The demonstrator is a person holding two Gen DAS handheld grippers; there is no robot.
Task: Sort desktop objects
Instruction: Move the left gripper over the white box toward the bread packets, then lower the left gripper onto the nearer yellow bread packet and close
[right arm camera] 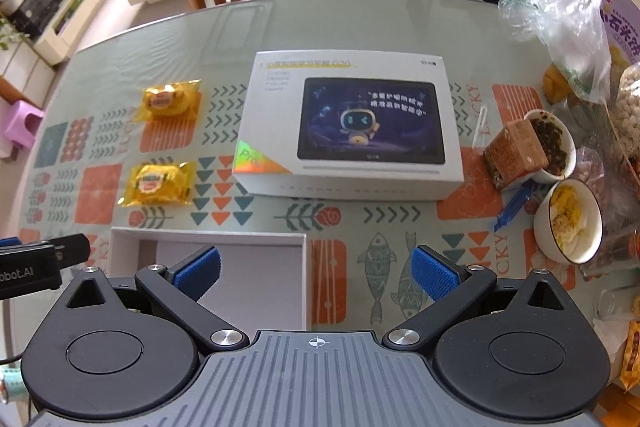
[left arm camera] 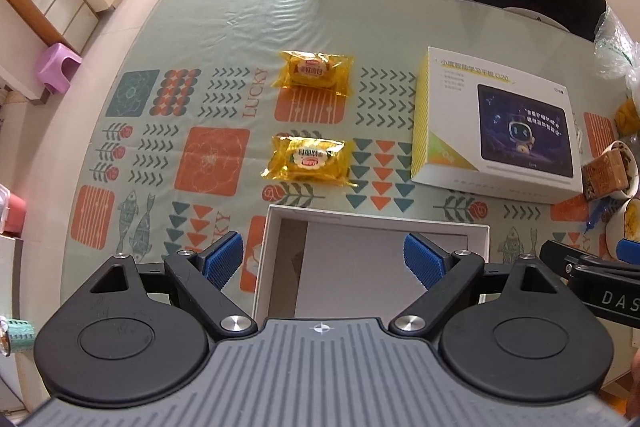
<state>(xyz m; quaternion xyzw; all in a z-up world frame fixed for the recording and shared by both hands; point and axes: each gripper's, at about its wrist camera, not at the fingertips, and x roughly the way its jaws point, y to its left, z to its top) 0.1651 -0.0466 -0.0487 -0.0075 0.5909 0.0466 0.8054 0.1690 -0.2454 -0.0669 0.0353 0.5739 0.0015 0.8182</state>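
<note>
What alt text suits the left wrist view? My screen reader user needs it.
The open left claw hovers over an empty white box tray on a patterned table. Beyond lie two yellow snack packets, with a tablet box to their right.

On the round glass-topped table with the patterned cloth [left arm camera: 192, 39], you have the open white cardboard box tray [left arm camera: 276, 227] at the near edge. Beyond it lies one yellow wrapped snack pack [left arm camera: 309, 162], and a second yellow wrapped snack pack [left arm camera: 314, 73] lies farther still. To their right stands the white tablet box [right arm camera: 348, 123], and right of that, two white bowls [right arm camera: 568, 227].
</note>
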